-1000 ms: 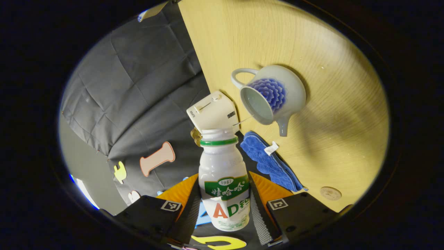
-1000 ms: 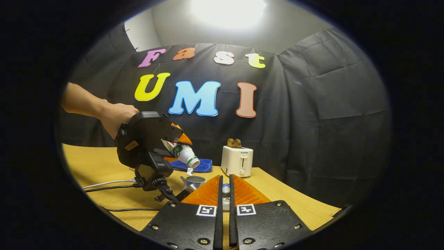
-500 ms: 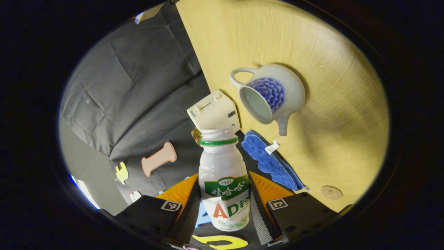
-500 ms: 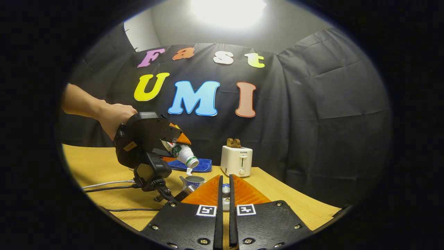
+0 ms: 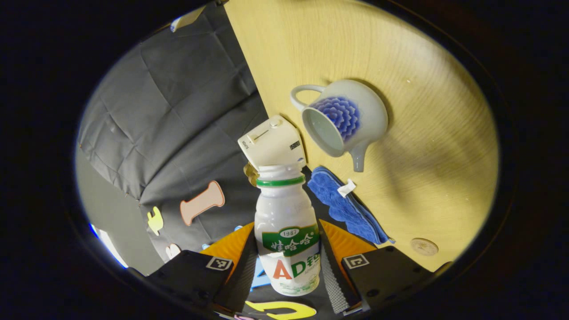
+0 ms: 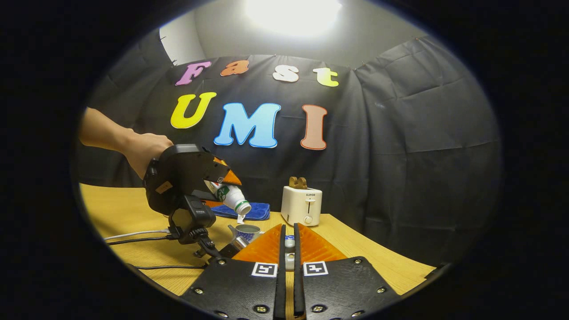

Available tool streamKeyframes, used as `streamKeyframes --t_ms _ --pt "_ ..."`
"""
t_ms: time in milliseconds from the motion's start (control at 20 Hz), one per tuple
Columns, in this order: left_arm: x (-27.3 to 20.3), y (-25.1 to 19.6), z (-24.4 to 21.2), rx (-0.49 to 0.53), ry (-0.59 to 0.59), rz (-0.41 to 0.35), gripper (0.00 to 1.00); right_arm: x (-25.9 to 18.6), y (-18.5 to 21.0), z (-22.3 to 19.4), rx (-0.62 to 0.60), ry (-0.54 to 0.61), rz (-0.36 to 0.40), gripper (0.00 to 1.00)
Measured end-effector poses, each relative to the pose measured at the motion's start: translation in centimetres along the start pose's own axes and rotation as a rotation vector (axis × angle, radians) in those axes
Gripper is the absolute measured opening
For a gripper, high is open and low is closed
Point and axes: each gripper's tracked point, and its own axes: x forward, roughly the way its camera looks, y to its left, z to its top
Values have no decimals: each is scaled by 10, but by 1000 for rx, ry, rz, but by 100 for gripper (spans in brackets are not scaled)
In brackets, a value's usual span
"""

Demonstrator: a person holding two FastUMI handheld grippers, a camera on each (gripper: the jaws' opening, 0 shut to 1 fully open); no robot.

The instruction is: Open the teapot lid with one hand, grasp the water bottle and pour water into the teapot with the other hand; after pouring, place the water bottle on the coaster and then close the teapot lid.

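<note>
The left gripper (image 5: 286,262) stays clamped on the bottle (image 5: 286,235), tipped mouth-down above the open teapot (image 5: 340,120); since 1 s ago the teapot has slid slightly left in the left gripper view. The right gripper (image 6: 288,255) pinches the lid (image 6: 289,243).

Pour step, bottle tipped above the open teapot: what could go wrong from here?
1. The water bottle, gripped low on its body by the left gripper, may have its mouth off the teapot opening, so water could land on the table.
2. The right gripper pinches the lid by a narrow grip; it might slip.
3. Spilled water could reach the cables.
</note>
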Motion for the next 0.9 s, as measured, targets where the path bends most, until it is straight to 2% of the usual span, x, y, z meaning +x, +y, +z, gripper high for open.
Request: streamKeyframes --t_ms 50,100,250,300,400,550,600,650,700,750,900 --pt "1 2 0 -4 -1 4 81 0 0 -1 0 1 -1 7" --pt "1 2 0 -9 -2 9 75 0 1 -1 3 6 1 7" --pt "3 2 -1 -30 -3 18 76 -1 -2 3 3 6 -3 7" --pt "3 2 -2 -44 -3 20 70 -1 -3 3 -3 6 -6 7" --pt "4 2 -4 -103 -8 30 81 0 -4 7 -6 8 -5 7" --pt "3 3 -9 -268 -14 74 75 1 -2 16 -7 2 -1 7" --pt "0 1 -12 -333 -15 86 70 1 -3 19 -15 0 -4 7" --pt "-5 -4 -19 -402 -9 80 75 1 -3 21 -21 -1 -1 7" --pt "-8 -11 -25 -482 3 85 75 2 0 24 -22 1 10 7" --pt "-11 -18 -34 -564 13 92 81 4 2 26 -22 4 19 7" --pt "-23 -43 -53 -824 24 121 81 16 11 29 -37 24 50 6"
